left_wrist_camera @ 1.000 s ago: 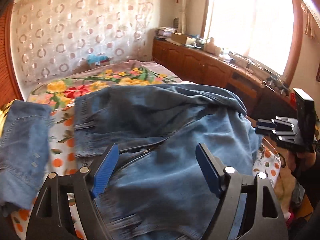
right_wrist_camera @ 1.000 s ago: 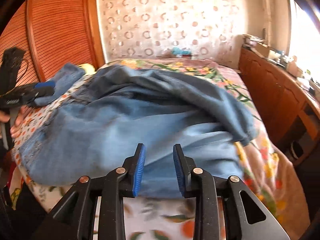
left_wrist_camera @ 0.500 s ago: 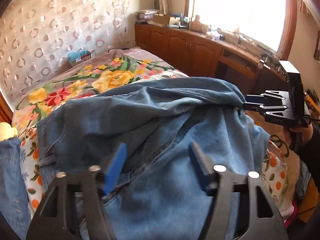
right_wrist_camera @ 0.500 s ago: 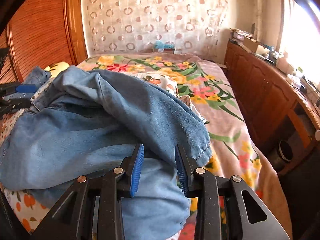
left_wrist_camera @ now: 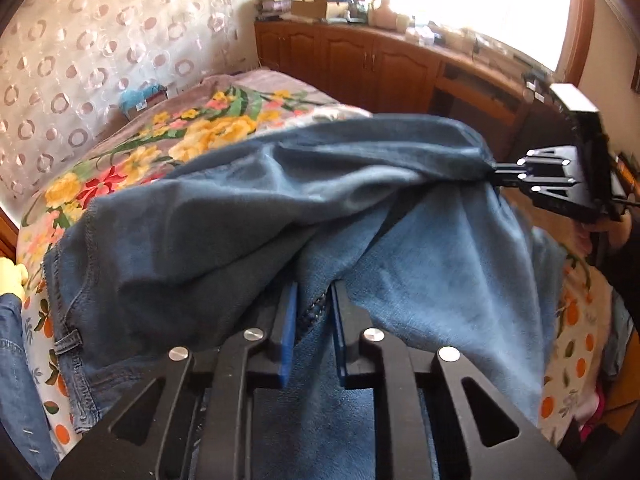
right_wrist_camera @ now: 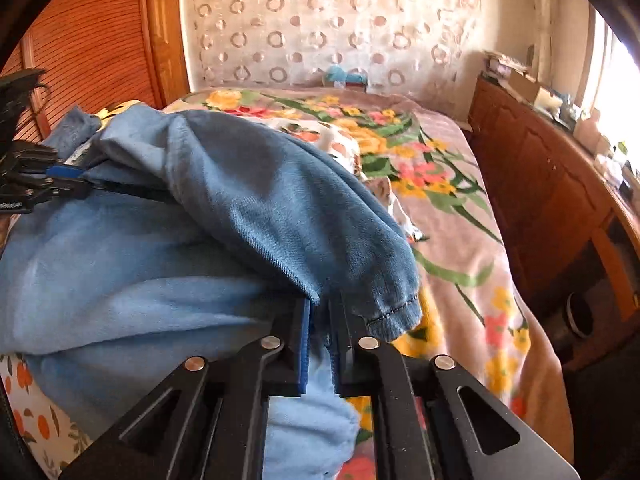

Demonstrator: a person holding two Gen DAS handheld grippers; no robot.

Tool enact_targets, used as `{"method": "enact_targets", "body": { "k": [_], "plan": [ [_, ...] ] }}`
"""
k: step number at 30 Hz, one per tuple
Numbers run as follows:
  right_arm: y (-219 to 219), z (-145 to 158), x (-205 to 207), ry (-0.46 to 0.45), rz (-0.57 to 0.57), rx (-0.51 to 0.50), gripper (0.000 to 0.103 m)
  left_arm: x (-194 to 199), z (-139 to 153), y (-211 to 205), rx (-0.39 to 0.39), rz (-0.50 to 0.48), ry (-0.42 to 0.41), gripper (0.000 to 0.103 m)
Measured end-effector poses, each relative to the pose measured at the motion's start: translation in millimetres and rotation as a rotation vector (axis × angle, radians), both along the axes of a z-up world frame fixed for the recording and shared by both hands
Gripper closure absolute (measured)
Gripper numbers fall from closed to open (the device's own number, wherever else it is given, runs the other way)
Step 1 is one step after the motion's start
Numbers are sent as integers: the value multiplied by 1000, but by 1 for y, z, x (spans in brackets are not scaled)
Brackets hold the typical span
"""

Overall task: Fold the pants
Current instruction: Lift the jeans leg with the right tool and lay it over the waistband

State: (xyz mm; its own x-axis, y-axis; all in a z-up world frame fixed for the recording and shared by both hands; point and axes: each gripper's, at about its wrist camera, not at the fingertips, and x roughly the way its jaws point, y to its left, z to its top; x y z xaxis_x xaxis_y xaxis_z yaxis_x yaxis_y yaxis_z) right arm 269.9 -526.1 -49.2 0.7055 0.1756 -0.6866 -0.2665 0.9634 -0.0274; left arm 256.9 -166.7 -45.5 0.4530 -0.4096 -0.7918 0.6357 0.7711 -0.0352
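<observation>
We see the pants [left_wrist_camera: 248, 216], blue denim, bunched on the flowered bed [right_wrist_camera: 452, 184], with their long axis running across it from one pair of tongs to the other; a dark upper layer lies folded over a paler one. The left tongs [left_wrist_camera: 314, 300] point steeply down into the cloth near us; their jaws are closing, with a seamed fold of denim pinched between the blue pads. The right tongs [right_wrist_camera: 320, 312] are clamped together on the hemmed edge of the dark layer, pointing down and forward along the bed. In the left view the right tongs [left_wrist_camera: 494, 174] grip the far right corner of the fabric, pulling it taut, with a dark sleeve [left_wrist_camera: 624, 264] behind them. In the right view the left tongs [right_wrist_camera: 86, 188] bite the fabric at the left edge. A second denim garment [left_wrist_camera: 20, 380] lies just beside the pants.
</observation>
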Motion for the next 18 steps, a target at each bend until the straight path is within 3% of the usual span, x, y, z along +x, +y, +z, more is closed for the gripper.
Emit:
{"method": "enact_targets", "body": {
  "k": [5,12,18],
  "plan": [
    [-19,47,12,-107,-62,35,102,-14,26,15,-69,-13,-33,93],
    [-10,124,67,-239,-119,-69,102,-27,39,26,-84,-19,-53,93],
    [16,143,126,-272,-230,-101,102,-24,27,27,-77,-16,-32,93]
  ]
}}
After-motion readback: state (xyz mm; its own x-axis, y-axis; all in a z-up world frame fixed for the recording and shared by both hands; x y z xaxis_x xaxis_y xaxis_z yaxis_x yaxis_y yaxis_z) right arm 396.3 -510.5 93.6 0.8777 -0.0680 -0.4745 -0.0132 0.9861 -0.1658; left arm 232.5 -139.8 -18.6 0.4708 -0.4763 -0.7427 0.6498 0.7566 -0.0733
